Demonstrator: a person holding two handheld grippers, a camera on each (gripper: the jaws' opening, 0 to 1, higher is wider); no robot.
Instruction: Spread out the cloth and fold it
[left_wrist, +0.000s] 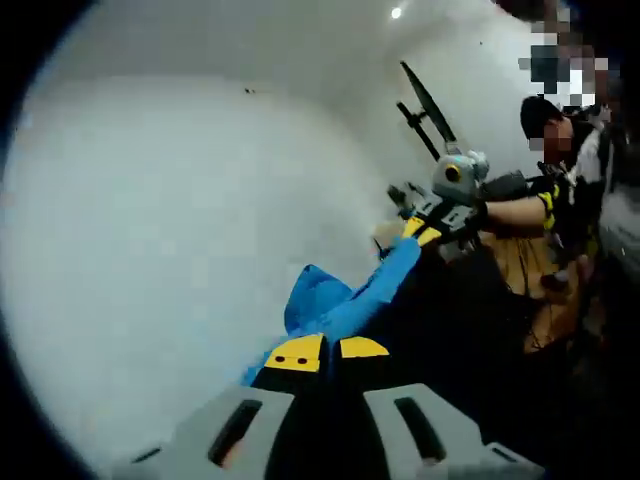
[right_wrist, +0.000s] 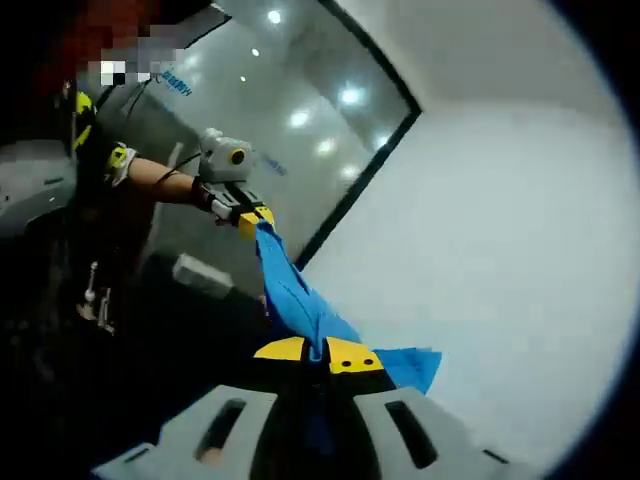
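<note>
Writing: blue lettering on the glass wall (right_wrist: 300, 110) in the right gripper view, too blurred to read
Cloth (left_wrist: 340, 305): blue, stretched taut between the two grippers, raised above the white table (left_wrist: 150, 250)
Left gripper (left_wrist: 327, 352): yellow-tipped jaws closed on one end of the cloth
Right gripper (right_wrist: 316, 354): jaws pinched on the other end, a loose corner hanging beside them
Arms: person's forearm (left_wrist: 510, 212) extended level behind the far gripper, hands well apart
</note>
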